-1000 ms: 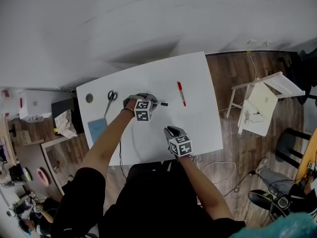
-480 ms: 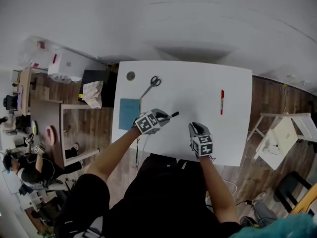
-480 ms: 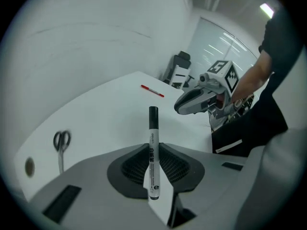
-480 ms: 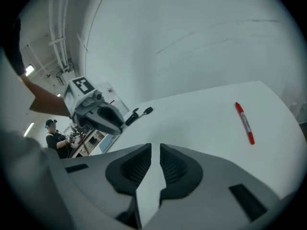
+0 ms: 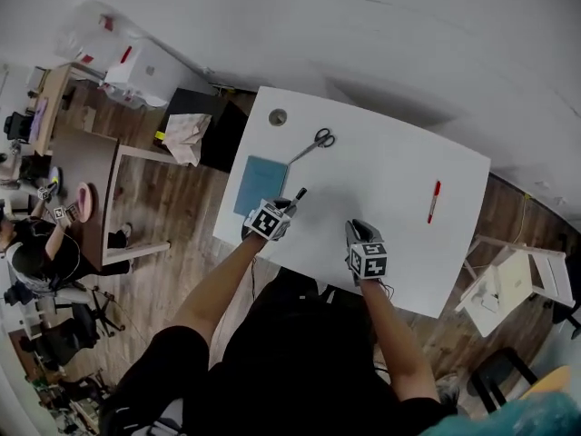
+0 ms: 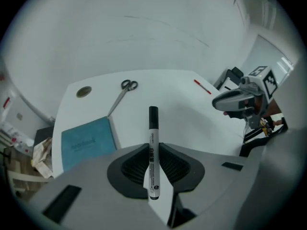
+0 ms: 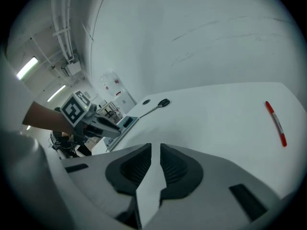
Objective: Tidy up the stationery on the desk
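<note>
Carry step: left claw [image 6: 152, 148] clamps black marker [image 6: 153, 126] near blue notebook [image 6: 88, 143]; right claw [image 7: 154, 150] slightly apart, empty. Next, probably: lay marker beside notebook.

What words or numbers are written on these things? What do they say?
Black marker held in the left gripper: print along its barrel, too small to read.
Blue notebook: a faint word on the cover, too blurred to read.
Marker cube on the right gripper: black-and-white square patterns, no words.
Red pen, scissors: no print visible.
</note>
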### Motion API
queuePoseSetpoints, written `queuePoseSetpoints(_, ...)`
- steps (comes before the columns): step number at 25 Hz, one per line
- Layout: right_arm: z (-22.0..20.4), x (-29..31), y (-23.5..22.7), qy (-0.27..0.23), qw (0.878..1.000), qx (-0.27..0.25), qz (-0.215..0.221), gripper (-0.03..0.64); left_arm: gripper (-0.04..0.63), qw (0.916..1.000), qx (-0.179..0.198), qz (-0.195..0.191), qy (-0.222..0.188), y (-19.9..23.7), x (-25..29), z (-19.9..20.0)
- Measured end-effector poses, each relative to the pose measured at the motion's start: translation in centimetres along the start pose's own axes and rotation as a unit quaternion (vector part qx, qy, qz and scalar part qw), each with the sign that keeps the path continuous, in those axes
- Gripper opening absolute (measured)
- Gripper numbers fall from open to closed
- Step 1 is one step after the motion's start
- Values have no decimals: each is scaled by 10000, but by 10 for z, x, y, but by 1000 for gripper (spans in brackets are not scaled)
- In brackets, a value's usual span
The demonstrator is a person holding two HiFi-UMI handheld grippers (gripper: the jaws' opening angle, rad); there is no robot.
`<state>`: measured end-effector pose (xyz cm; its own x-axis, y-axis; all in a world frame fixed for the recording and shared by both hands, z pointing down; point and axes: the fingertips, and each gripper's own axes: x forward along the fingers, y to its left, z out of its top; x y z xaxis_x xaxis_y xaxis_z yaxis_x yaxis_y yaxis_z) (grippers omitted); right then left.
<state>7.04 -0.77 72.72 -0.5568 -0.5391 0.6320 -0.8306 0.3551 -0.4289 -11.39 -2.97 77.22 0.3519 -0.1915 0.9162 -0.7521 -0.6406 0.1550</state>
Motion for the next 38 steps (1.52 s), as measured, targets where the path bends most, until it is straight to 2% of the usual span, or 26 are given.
queuePoseSetpoints(3,-7,0,11,60,9996,-222,-161,57,75,9984,-137,474,271,20,9,-14)
queuePoseSetpoints(5,-10,0,19,81,9994,-240,-226,57,75,9967,-476,507,409,24,10,-23)
queuePoseSetpoints(7,-10,4,26,88,9996,-159,-238,57,75,9950,-768,526,373,33,10,-20)
queuePoseSetpoints(11,-13,13,40,84,9998,9,-194,57,75,9929,-915,729,198,52,13,-11)
queuePoseSetpoints(13,-16,19,49,137,9998,-14,-136,57,75,9926,-1010,629,234,53,21,-15)
queuePoseSetpoints(16,-20,25,62,237,9997,-117,-20,57,75,9890,-1357,448,369,49,25,-20)
queuePoseSetpoints(19,-24,28,68,267,9996,-49,41,57,75,9811,-1897,287,237,48,22,-13)
queuePoseSetpoints(21,-26,29,71,274,9996,1,71,57,75,9772,-2097,257,209,48,23,-12)
queuePoseSetpoints(26,-29,30,78,325,9993,-18,165,57,75,9739,-2219,438,178,52,25,-9)
queuePoseSetpoints(33,-28,26,66,340,9992,69,176,57,87,9747,-2155,551,214,50,27,-5)
queuePoseSetpoints(38,-28,24,60,360,9989,158,242,57,98,9779,-1919,764,337,52,27,-6)
